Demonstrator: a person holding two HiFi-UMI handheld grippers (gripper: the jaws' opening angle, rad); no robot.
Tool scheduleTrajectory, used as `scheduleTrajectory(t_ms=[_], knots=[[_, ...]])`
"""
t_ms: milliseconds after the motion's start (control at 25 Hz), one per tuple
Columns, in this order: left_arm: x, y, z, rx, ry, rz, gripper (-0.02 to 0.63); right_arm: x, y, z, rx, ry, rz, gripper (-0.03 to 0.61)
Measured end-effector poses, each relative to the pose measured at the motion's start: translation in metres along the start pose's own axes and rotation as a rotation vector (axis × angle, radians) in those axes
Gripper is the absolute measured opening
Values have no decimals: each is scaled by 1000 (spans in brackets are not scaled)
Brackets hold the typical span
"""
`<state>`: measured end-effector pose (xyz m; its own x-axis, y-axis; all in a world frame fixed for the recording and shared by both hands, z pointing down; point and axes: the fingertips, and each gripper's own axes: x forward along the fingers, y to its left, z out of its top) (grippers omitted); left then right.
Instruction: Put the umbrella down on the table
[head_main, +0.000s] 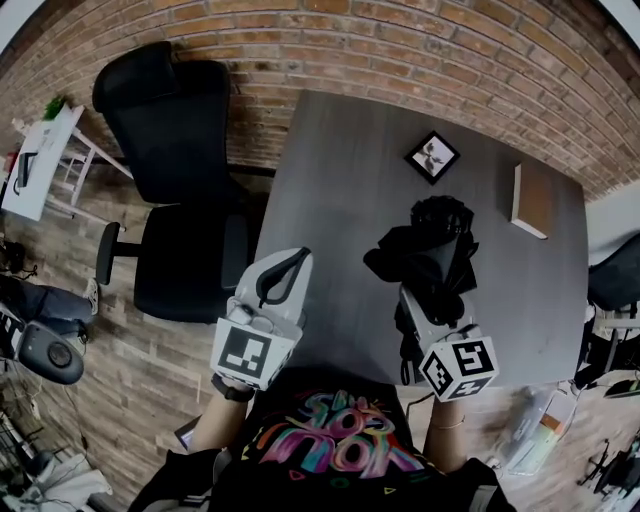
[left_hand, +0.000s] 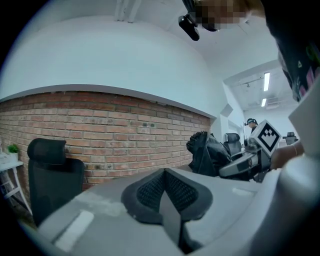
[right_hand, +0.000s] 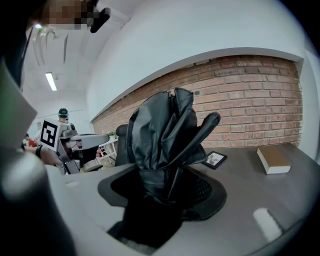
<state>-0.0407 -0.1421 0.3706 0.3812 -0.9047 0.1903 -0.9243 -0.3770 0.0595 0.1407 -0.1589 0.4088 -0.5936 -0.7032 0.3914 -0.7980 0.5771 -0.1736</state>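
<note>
A folded black umbrella (head_main: 432, 250) sticks out of my right gripper (head_main: 418, 305), which is shut on its lower end above the dark grey table (head_main: 340, 170). In the right gripper view the umbrella (right_hand: 167, 132) rises from between the jaws, its loose fabric bunched, and fills my right gripper (right_hand: 165, 192). Whether its far end touches the table I cannot tell. My left gripper (head_main: 286, 268) hovers at the table's near left edge, shut with nothing in it. In the left gripper view my left gripper (left_hand: 165, 192) has its pads pressed together, and the umbrella (left_hand: 206, 152) shows to the right.
A small framed picture (head_main: 432, 157) lies at the table's far side and a brown book (head_main: 532, 200) at its right. A black office chair (head_main: 175, 200) stands left of the table, with a brick wall (head_main: 400, 50) behind.
</note>
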Motion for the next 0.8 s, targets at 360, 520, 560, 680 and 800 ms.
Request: scheduleTrajectory(t_ms=[360, 520, 560, 680, 800], knots=[[-5, -9, -11, -6, 25, -17, 0, 30, -8, -25, 19, 97, 6, 253], [-6, -10, -17, -12, 29, -11, 0, 52, -14, -47, 8, 169, 14, 253], [-7, -9, -18, -15, 32, -8, 0, 58, -16, -53, 8, 188, 15, 253], [-9, -4, -20, -21, 37, 2, 0, 74, -20, -73, 17, 244, 14, 253], [-10, 1, -23, -25, 41, 10, 0, 89, -25, -90, 15, 294, 8, 254]])
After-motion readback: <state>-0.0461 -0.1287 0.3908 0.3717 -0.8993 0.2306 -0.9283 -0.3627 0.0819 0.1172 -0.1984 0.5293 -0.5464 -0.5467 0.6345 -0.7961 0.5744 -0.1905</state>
